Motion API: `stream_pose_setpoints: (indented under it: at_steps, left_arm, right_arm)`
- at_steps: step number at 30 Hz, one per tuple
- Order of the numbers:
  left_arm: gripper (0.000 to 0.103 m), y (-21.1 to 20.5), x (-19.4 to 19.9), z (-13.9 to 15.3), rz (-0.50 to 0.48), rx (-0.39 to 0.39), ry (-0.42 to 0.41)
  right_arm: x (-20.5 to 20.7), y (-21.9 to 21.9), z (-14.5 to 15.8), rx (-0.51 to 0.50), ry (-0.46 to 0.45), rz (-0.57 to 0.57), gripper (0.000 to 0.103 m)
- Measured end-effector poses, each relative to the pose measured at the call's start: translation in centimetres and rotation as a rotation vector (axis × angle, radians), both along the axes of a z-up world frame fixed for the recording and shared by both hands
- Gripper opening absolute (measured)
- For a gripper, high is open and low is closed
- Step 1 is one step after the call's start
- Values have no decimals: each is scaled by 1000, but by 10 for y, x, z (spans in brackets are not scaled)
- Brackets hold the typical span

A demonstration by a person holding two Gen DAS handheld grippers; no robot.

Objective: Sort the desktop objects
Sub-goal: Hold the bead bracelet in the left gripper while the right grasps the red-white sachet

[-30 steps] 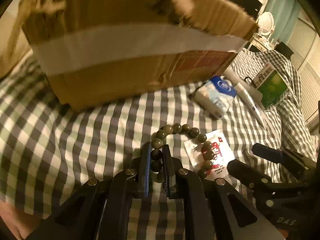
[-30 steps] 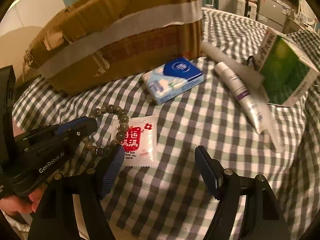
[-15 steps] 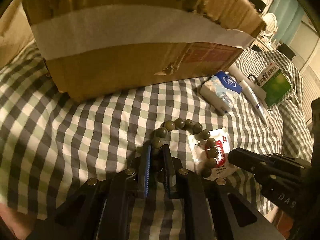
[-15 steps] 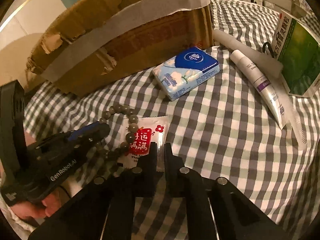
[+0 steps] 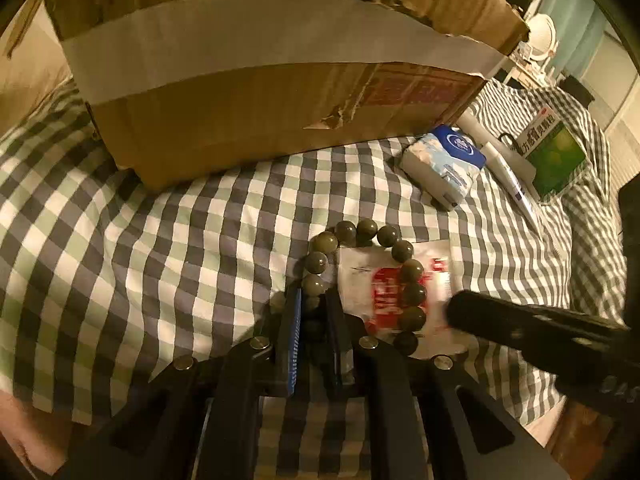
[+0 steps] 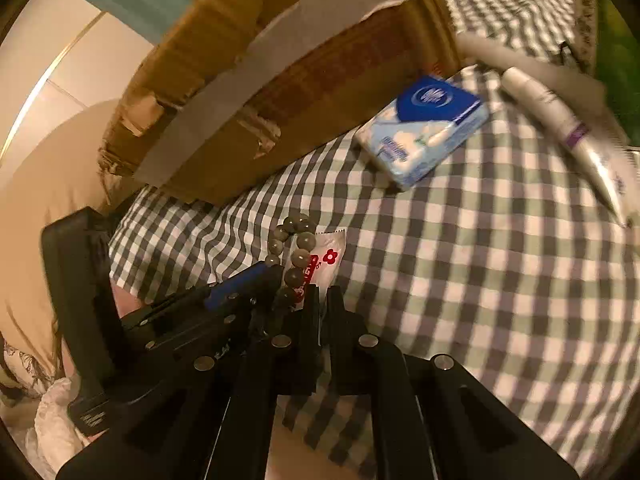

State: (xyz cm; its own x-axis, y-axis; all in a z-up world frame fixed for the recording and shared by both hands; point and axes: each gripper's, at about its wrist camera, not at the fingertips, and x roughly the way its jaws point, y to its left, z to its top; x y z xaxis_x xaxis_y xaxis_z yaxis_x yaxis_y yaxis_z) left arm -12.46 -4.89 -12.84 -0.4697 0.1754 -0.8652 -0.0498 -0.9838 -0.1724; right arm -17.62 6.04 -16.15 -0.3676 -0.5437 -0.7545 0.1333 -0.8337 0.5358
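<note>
A bracelet of dark green beads (image 5: pixel 400 250) lies on the checked cloth, partly across a white sachet with red print (image 5: pixel 360 276). My left gripper (image 5: pixel 314 296) grips the bracelet's near-left beads between its pads, and its jaws are opening slightly. In the right wrist view, my right gripper (image 6: pixel 322 292) is shut on the near edge of the sachet (image 6: pixel 330 258), close beside the bracelet (image 6: pixel 300 258). The left gripper (image 6: pixel 256 276) comes in from the left there, and the two tools nearly touch. The right gripper (image 5: pixel 456 312) covers the sachet's right corner in the left wrist view.
A large taped cardboard box (image 5: pixel 260 92) stands at the back. To its right lie a blue tissue pack (image 5: pixel 444 164), a white tube (image 5: pixel 512 180) and a green carton (image 5: pixel 556 156). The checked cloth (image 5: pixel 160 240) covers the surface; its near edge is close below.
My right gripper went from wide open to shut and moved left onto the sachet's edge. The left gripper stayed on the bracelet's beads.
</note>
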Motion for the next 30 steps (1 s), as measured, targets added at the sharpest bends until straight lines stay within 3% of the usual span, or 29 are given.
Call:
stream_pose_setpoints:
  at_steps: [6, 14, 22, 30]
  left_arm:
    - [14, -13, 2, -4, 30, 70, -20]
    - [15, -23, 11, -2, 35, 67, -9]
    - [15, -17, 17, 0, 21, 4, 39]
    - [15, -19, 16, 0, 17, 14, 34]
  right_arm:
    - [-13, -13, -25, -38, -66, -3, 6]
    - [-18, 20, -54, -321, -199, -97, 5]
    - [-8, 21, -42, -273, -145, -105, 5]
    - [-7, 17, -38, -245, -117, -85, 7]
